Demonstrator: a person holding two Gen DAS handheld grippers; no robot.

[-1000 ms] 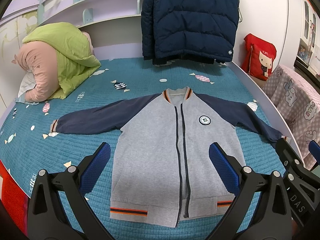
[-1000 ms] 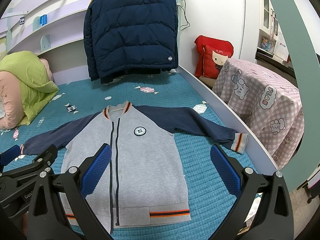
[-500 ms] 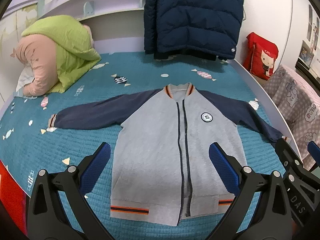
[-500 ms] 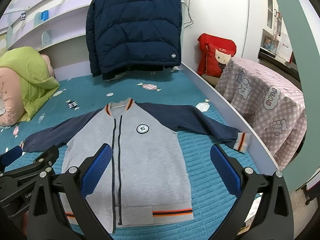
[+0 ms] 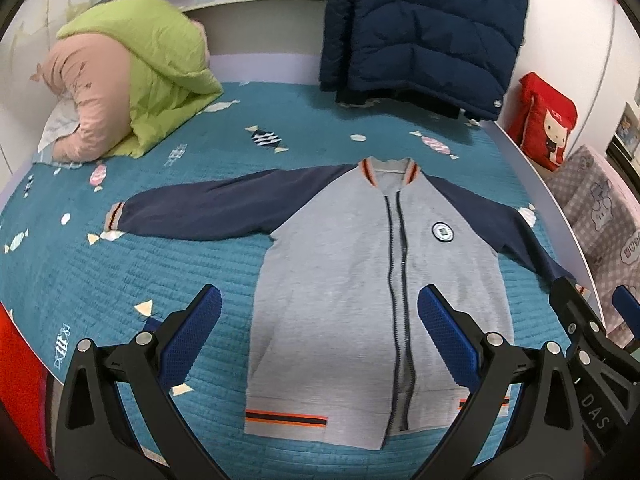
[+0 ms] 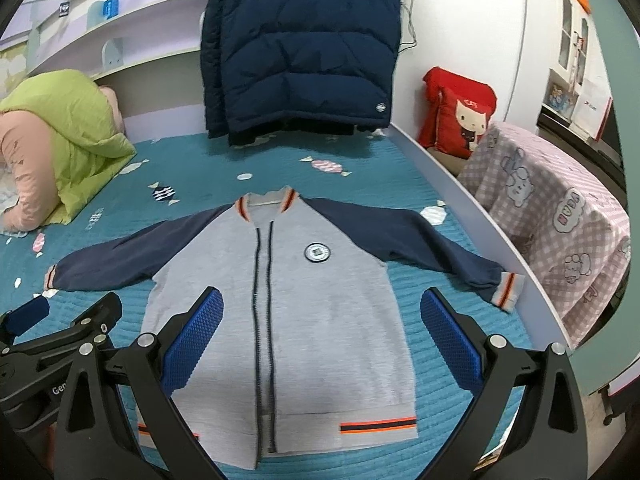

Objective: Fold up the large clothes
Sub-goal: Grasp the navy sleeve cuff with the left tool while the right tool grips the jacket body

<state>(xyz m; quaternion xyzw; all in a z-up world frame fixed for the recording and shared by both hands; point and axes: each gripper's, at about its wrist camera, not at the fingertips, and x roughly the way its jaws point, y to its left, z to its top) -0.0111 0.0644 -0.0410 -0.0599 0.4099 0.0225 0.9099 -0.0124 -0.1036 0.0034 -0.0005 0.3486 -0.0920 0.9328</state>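
Observation:
A grey zip jacket (image 5: 352, 280) with navy sleeves and orange-striped hem lies flat, front up, on the teal bed (image 5: 120, 280), both sleeves spread out; it also shows in the right wrist view (image 6: 304, 320). My left gripper (image 5: 320, 332) is open and empty, held above the jacket's lower left part. My right gripper (image 6: 320, 332) is open and empty above the jacket's lower right part. The left sleeve cuff (image 5: 114, 220) points to the bed's left; the right cuff (image 6: 508, 288) lies near the bed's right edge.
A green and pink quilt bundle (image 5: 120, 80) sits at the back left. A navy puffer jacket (image 6: 300, 48) hangs at the headboard. A red cushion (image 6: 456, 112) and a pink checked cloth-covered table (image 6: 560, 216) stand right of the bed's white edge (image 6: 480, 216).
Both grippers have moved forward and slightly down toward the jacket, which now looks larger and sits lower in both views. The jaws stayed open. The jacket has not moved.

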